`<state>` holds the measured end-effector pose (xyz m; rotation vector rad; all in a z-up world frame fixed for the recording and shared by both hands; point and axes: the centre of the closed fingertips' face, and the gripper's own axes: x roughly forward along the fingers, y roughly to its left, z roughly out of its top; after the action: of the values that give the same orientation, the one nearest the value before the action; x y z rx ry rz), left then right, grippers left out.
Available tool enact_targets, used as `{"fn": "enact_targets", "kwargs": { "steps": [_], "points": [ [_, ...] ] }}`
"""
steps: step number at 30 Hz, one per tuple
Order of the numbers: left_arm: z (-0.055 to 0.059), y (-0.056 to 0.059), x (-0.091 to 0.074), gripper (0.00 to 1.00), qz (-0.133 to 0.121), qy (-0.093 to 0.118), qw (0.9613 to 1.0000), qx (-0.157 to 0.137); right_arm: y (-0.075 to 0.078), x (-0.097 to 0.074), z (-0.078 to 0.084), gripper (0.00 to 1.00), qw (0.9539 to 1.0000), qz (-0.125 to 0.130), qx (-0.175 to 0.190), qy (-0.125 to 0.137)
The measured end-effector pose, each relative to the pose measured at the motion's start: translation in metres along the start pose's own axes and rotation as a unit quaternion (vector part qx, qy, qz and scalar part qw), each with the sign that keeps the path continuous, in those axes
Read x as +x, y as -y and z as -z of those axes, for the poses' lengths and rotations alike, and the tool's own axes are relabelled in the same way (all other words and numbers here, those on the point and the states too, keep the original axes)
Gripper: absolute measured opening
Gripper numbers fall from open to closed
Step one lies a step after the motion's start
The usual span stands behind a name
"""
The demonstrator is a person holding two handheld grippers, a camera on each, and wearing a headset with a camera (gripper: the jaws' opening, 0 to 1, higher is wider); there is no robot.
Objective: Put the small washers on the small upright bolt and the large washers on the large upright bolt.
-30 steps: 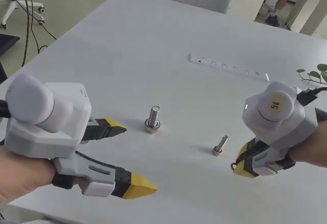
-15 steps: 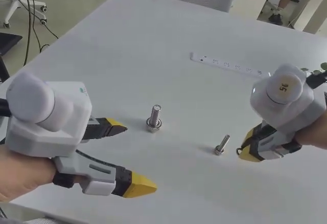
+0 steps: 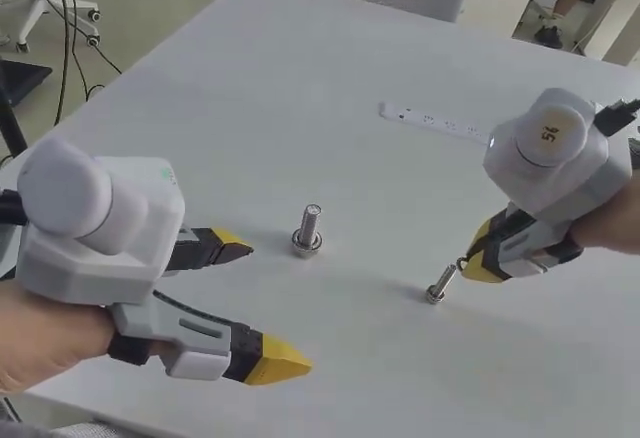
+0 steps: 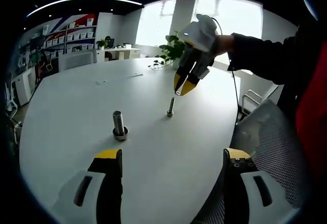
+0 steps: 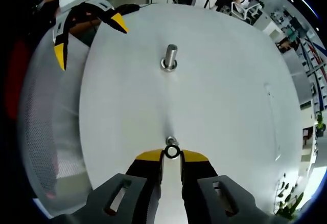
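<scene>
The white table (image 3: 300, 88) holds both bolts. At its near left, the left gripper (image 3: 272, 308) has its jaws wide apart. The right gripper (image 3: 468, 266) hangs over the table's right side. The large bolt (image 3: 308, 230) stands mid-table, and the small bolt (image 3: 438, 284) stands to its right. Both have their long axes upright, threads up. Just above the small bolt, the right jaws are clamped on a small washer (image 5: 172, 152), its hole facing back along them.

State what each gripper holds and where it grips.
Right gripper pinches a small washer by its outer edge, at the jaw tips. Left gripper is open, empty.
</scene>
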<state>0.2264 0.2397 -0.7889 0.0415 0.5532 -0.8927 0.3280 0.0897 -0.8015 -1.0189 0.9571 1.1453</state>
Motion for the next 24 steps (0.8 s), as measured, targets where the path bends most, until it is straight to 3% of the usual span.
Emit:
{"fn": "enact_targets", "kwargs": {
  "steps": [24],
  "points": [
    [0.003, -0.003, -0.001, 0.8, -0.006, -0.004, 1.0, -0.006, 0.004, 0.018, 0.002, 0.14, 0.9997, -0.02, -0.004, -0.011]
  ]
}}
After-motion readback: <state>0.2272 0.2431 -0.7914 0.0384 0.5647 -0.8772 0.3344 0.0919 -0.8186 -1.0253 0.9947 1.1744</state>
